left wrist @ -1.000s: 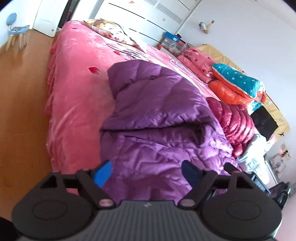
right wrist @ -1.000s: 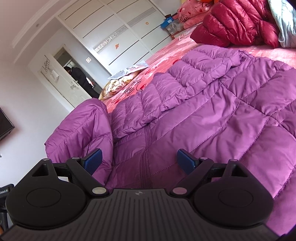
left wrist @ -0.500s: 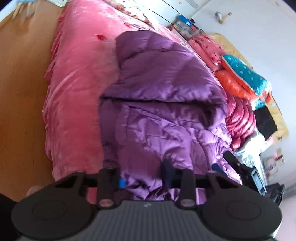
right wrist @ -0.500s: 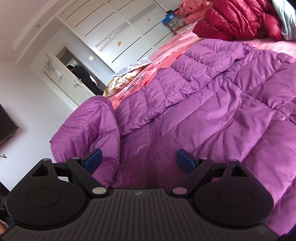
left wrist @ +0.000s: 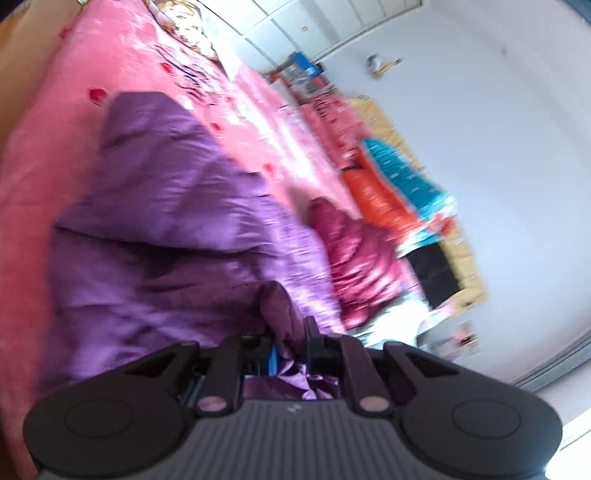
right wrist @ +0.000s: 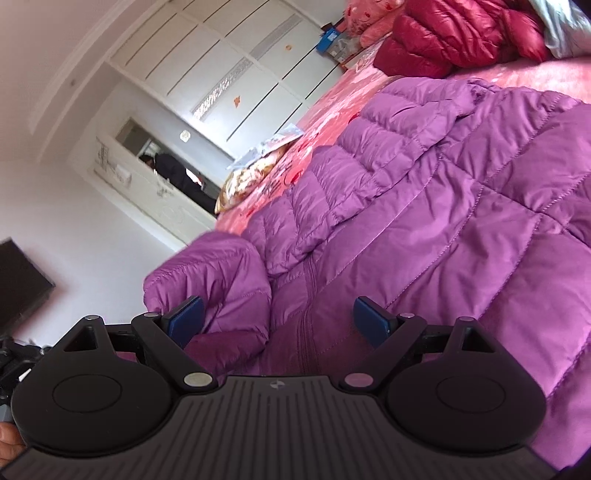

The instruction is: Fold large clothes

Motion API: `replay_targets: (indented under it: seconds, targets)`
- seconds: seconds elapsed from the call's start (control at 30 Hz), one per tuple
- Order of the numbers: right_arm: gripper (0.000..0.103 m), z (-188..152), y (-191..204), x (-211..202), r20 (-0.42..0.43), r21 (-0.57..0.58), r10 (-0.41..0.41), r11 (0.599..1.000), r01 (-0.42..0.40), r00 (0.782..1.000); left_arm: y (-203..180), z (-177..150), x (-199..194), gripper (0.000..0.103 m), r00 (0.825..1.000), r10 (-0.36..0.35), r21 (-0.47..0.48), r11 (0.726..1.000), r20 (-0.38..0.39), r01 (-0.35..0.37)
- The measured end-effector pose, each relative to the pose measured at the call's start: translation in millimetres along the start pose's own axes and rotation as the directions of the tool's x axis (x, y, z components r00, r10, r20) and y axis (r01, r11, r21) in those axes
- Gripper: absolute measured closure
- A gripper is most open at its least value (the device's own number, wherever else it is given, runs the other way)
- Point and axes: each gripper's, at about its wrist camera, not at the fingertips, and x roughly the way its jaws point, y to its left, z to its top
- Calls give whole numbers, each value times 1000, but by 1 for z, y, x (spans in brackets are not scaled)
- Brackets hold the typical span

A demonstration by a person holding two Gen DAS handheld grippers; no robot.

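Note:
A large purple quilted down jacket lies spread on a pink bed. My left gripper is shut on a bunched fold of the jacket's near edge and holds it lifted. In the right wrist view the jacket fills the frame, its zipper running toward me. My right gripper is open just above the jacket, straddling the zipper, with a raised sleeve fold by its left pad.
A dark red down jacket lies beyond the purple one, also in the right wrist view. Orange and teal bedding is stacked by the wall. White wardrobes and an open doorway with a person stand far off.
My left gripper closed on the jacket's near edge and lifted it, swinging its view toward the far wall. My right gripper stayed open and barely moved.

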Motion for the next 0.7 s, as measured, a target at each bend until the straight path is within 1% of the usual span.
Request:
replay_targets:
  seconds: [0.1, 0.17, 0.2, 0.3, 0.37, 0.43, 0.5, 0.53, 0.6, 0.7]
  targets:
    - [0, 8, -16, -14, 50, 86, 12, 996, -16, 999, -6, -12, 27, 93, 994, -108, -32, 994, -13, 108]
    - [0, 14, -29, -27, 103, 141, -20, 990, 5, 994, -12, -24, 52, 91, 985, -167, -52, 985, -50, 164]
    - [0, 17, -37, -34, 128, 171, -40, 985, 18, 991, -15, -31, 66, 90, 980, -184, -47, 982, -69, 181]
    - [0, 23, -59, -54, 203, 262, -72, 965, 17, 977, -21, -51, 107, 89, 978, -165, 3, 986, -131, 167]
    - [0, 26, -69, -65, 233, 289, -90, 957, 19, 968, -20, -64, 130, 87, 973, -143, 9, 989, -180, 147]
    - [0, 28, -73, -70, 240, 285, -112, 958, 41, 964, -18, -73, 148, 81, 967, -97, 32, 994, -235, 107]
    - [0, 29, -75, -72, 234, 279, -116, 959, 48, 965, -21, -79, 157, 66, 959, -58, 70, 994, -277, 80]
    - [0, 31, -74, -70, 227, 272, -115, 961, 50, 967, -22, -82, 158, 61, 955, -52, 83, 993, -292, 80]
    - [0, 31, -73, -68, 209, 254, -121, 965, 66, 970, -25, -80, 156, 45, 948, -51, 103, 991, -313, 87]
    - [0, 31, -70, -66, 185, 237, -124, 968, 78, 975, -36, -72, 142, 33, 943, -72, 139, 983, -323, 123]
